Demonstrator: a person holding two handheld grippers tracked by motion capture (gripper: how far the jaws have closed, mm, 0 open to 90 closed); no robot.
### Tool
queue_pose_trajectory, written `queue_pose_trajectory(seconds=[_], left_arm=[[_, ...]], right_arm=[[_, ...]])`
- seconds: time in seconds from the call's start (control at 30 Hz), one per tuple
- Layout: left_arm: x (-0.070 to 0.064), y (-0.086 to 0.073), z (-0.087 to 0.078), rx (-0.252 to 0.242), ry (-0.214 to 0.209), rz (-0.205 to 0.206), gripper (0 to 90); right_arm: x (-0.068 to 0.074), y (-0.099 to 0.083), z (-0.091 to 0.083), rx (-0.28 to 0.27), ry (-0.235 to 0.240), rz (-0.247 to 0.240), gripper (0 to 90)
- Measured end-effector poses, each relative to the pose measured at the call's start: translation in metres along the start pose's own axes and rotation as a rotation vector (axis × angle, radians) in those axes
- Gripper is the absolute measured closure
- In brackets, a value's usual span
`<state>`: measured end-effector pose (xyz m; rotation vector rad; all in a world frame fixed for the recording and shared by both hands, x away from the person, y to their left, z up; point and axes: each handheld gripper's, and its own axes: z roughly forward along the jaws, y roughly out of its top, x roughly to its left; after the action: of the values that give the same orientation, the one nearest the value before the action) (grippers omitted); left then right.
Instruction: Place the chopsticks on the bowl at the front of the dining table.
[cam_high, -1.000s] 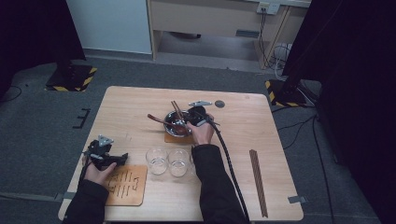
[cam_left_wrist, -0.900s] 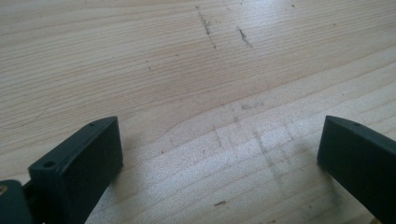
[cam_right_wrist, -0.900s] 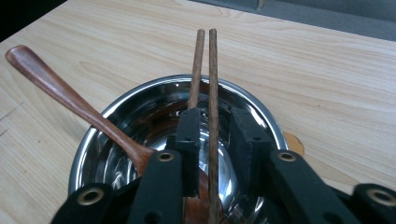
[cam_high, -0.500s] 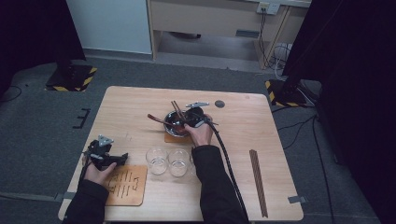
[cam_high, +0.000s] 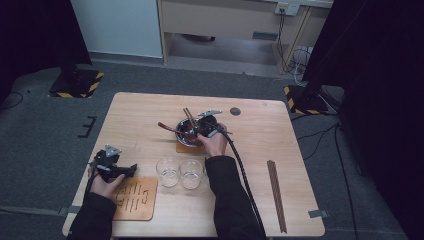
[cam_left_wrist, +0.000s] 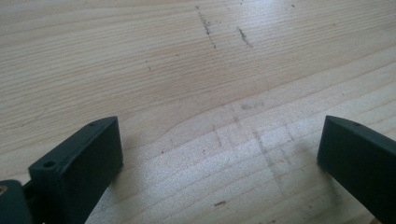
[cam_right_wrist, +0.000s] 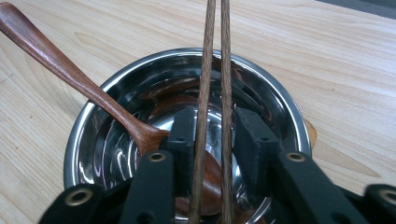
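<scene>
A steel bowl (cam_high: 186, 135) (cam_right_wrist: 187, 53) stands on a coaster mid-table. In it rests a brown wooden spoon (cam_high: 167, 127) (cam_right_wrist: 70, 74), its handle leaning out to the left. My right gripper (cam_high: 204, 128) (cam_right_wrist: 215, 116) is down over the bowl. It is shut on a pair of wooden chopsticks (cam_high: 188, 116) (cam_right_wrist: 210, 46) that stand side by side between its jaws and lean over the far rim. My left gripper (cam_high: 120, 167) (cam_left_wrist: 219, 140) lies low at the table's left front, open, with bare wood between its jaws.
Two clear glasses (cam_high: 169, 171) (cam_high: 191, 173) stand in front of the bowl. A wooden board (cam_high: 132, 197) lies by my left hand. Another pair of chopsticks (cam_high: 276, 195) lies at the right front. A small dark disc (cam_high: 235, 111) sits behind the bowl.
My right gripper has shifted slightly left over the bowl with the chopsticks. The left gripper has stayed where it was.
</scene>
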<state>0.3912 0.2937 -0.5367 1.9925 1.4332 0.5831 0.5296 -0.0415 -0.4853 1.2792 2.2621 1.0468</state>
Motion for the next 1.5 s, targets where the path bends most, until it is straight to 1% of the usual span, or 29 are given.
queue_pose_trajectory(seconds=[0.23,0.5,0.57,0.67,0.73,0.83,1.03,1.17,1.23,1.27,1.5], left_arm=[[0.000,0.000,0.000,0.000,0.000,0.000,0.0],[0.000,0.000,0.000,0.000,0.000,0.000,0.0],[0.000,0.000,0.000,0.000,0.000,0.000,0.0],[0.000,0.000,0.000,0.000,0.000,0.000,0.0],[0.000,0.000,0.000,0.000,0.000,0.000,0.0],[0.000,0.000,0.000,0.000,0.000,0.000,0.0],[0.000,0.000,0.000,0.000,0.000,0.000,0.0],[0.000,0.000,0.000,0.000,0.000,0.000,0.0],[0.000,0.000,0.000,0.000,0.000,0.000,0.0],[0.000,0.000,0.000,0.000,0.000,0.000,0.0],[0.000,0.000,0.000,0.000,0.000,0.000,0.0]], right_arm=[[0.001,0.000,-0.001,0.005,-0.009,0.001,78.3],[0.002,0.000,0.000,0.002,-0.012,0.019,79.1],[0.002,0.000,0.000,0.001,-0.019,0.021,79.1],[0.001,0.001,0.001,-0.003,-0.045,0.035,79.1],[0.000,0.001,0.001,-0.006,-0.052,0.048,79.1],[0.000,0.001,0.002,-0.008,-0.059,0.056,79.1],[-0.001,0.002,0.003,-0.010,-0.059,0.063,78.6],[-0.001,0.003,0.001,-0.034,-0.049,0.067,68.3],[-0.002,0.004,-0.002,-0.055,-0.039,0.069,61.5],[-0.002,0.005,-0.004,-0.066,-0.035,0.068,59.4],[-0.005,0.010,-0.019,-0.103,-0.038,0.053,53.8]])
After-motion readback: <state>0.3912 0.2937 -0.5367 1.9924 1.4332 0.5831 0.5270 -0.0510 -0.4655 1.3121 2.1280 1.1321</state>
